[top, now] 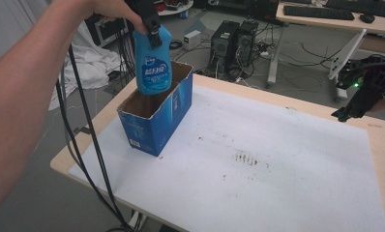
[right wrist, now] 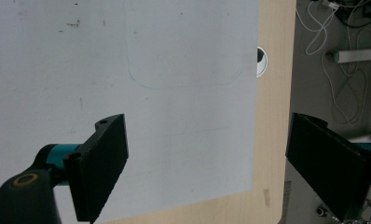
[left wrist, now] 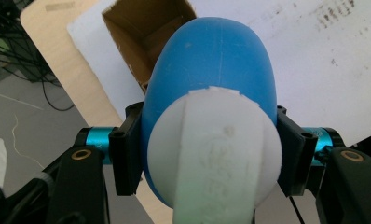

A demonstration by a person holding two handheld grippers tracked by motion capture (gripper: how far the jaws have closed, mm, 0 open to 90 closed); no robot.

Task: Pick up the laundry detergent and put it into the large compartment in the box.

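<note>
The left gripper holds a blue bottle by its neck above an open blue box. The right gripper hovers over the white mat, its fingers spread wide and empty.

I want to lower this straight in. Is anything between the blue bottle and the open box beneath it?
Nothing visible is. The blue bottle, shut in the left gripper, hangs over the open box. Its mouth is uncovered, and the part of the inside that shows is bare cardboard.
</note>
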